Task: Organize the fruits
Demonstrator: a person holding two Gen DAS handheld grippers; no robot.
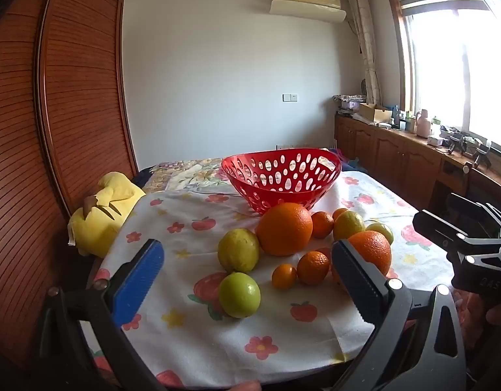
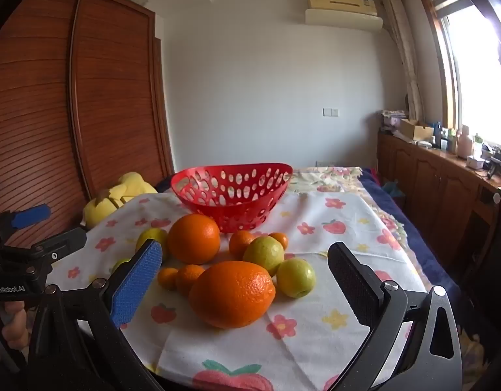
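While both the left gripper (image 1: 247, 280) and right gripper (image 2: 243, 280) hover empty with fingers wide apart, loose round oranges (image 2: 231, 293), lemons and limes cluster mid-table before the perforated red plastic basket (image 2: 232, 192): firm, rollable, best pinched across the middle.

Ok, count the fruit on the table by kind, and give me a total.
Big oranges: 2
Small tangerines: 4
Yellow-green fruits: 4
Total: 10
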